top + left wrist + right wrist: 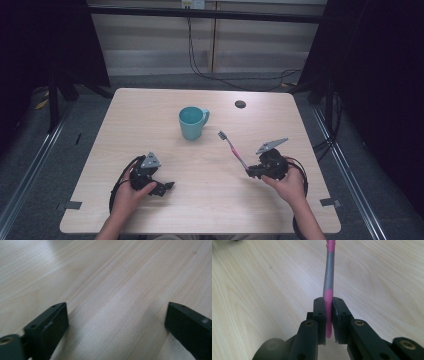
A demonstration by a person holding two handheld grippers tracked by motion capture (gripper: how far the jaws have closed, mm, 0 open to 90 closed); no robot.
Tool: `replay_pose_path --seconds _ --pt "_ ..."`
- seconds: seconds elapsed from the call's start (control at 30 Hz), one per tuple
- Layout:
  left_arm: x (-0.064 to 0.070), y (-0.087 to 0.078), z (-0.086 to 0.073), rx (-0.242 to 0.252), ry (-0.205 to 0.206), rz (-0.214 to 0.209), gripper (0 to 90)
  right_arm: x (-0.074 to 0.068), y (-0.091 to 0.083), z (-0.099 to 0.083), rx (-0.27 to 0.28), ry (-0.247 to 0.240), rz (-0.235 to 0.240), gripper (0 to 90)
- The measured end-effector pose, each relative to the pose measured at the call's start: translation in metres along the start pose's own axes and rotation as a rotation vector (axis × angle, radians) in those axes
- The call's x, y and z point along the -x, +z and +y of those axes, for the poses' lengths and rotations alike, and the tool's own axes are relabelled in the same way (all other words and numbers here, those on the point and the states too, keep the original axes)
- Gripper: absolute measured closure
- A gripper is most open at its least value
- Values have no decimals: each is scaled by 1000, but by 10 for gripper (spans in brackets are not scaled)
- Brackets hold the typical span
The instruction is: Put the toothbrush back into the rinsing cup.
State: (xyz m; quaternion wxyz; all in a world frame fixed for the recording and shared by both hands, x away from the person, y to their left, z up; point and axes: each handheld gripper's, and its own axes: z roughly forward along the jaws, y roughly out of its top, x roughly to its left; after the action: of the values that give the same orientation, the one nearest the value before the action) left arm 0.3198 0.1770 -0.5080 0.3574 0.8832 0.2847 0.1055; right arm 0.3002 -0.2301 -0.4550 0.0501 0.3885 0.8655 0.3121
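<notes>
While the person's two hands rest on the light wooden table (150, 115), the teal mug (192, 123) stands upright a little behind the middle of the table, and I take it as the landmark. Its handle points to the right side.

To the front-left of the mug, well apart from it, is the left gripper (167, 186). The left hand (131, 192) holds it low over the table, near the front edge. In the left gripper view its two black jaws stand wide apart, with only bare wood between them, so it is released and grasps nothing.

To the right of the mug, and a little nearer to the person, is the pink and grey toothbrush (231, 147). Its bristle head is the end closest to the mug, near it but not touching, and the handle goes away from the mug toward the front-right.

At that far end of the handle is the right gripper (248, 171), held by the right hand (287, 185). In the right gripper view the jaws are clenched on the pink handle end of the toothbrush (328, 300), which rises straight between them.
</notes>
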Motion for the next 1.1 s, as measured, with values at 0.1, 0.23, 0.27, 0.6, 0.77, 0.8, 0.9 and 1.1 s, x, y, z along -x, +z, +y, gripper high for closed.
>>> replay_pose_path --seconds 0.1,0.23,0.27,0.6,0.77,0.8,0.9,1.1 --pt "-1 -2 3 8 2 -6 169 -2 1 2 13 7 -6 824" --pt "-1 -1 10 -4 -7 -26 171 -3 5 4 47 14 -12 824" --pt "1 -1 15 0 -6 -21 160 -3 5 5 77 19 -14 824" --pt "-1 0 42 69 -68 -92 159 -3 7 9 152 55 -12 824" --pt "-1 2 56 92 -85 -100 159 -4 9 11 178 67 -10 824" --pt "0 3 62 104 -87 -101 159 -4 10 13 186 72 -1 823" --pt "1 3 72 121 -105 -119 159 -5 12 14 196 73 -3 824" --pt "3 4 82 142 -124 -136 159 -5 15 16 227 91 -4 824"
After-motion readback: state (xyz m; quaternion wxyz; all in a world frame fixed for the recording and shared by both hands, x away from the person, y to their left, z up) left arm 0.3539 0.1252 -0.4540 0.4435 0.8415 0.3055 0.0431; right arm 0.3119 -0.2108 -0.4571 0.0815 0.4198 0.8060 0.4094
